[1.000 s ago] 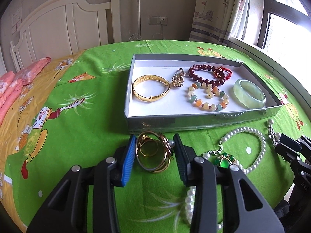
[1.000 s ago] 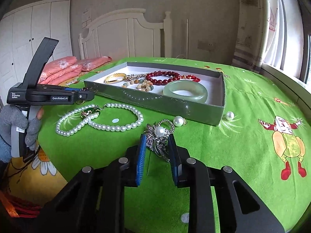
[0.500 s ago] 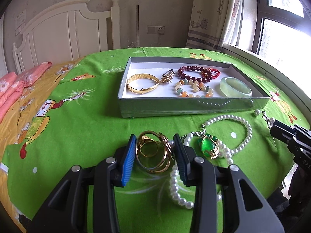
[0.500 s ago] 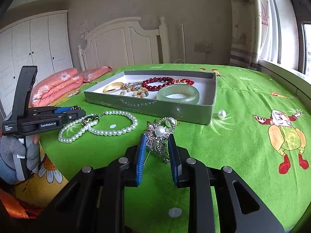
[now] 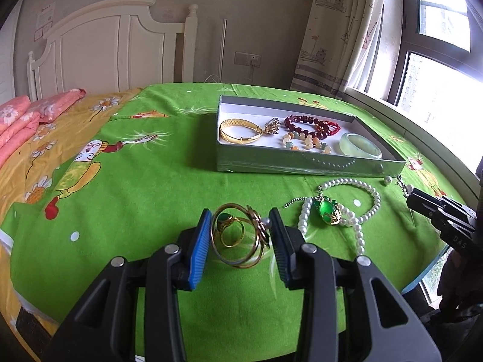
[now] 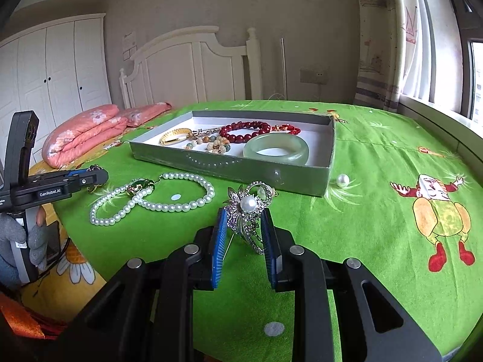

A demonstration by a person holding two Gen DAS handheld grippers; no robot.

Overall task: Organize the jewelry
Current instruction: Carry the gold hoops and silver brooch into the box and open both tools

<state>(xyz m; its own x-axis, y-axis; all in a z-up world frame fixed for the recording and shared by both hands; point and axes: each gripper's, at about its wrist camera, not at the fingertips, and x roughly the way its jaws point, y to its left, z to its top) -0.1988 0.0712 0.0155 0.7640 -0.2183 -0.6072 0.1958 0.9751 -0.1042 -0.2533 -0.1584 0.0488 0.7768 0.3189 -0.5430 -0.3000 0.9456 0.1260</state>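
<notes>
Between the blue pads of my left gripper [image 5: 240, 220] sits a cluster of gold rings [image 5: 238, 236], one with a green stone, and the gripper is shut on it over the green cloth. My right gripper [image 6: 244, 215] is shut on a silver brooch [image 6: 248, 211] with a pearl centre, held just above the cloth. The silver tray [image 5: 302, 166] [image 6: 226, 169] lies beyond both and holds a gold bangle [image 5: 240, 131], a dark red bead bracelet [image 5: 305, 123], a mixed bead bracelet [image 5: 306, 143] and a jade bangle [image 6: 276, 149].
A pearl necklace [image 5: 375, 194] [image 6: 181, 206] with a green pendant [image 5: 326, 208] lies on the cloth in front of the tray. A loose pearl [image 6: 343, 180] rests by the tray's right corner. Pink bedding [image 6: 84, 137], a headboard and a window ledge surround the cloth.
My left gripper has drawn back from the tray with the gold rings still in it, so the tray looks farther off. The right gripper and brooch have hardly shifted.
</notes>
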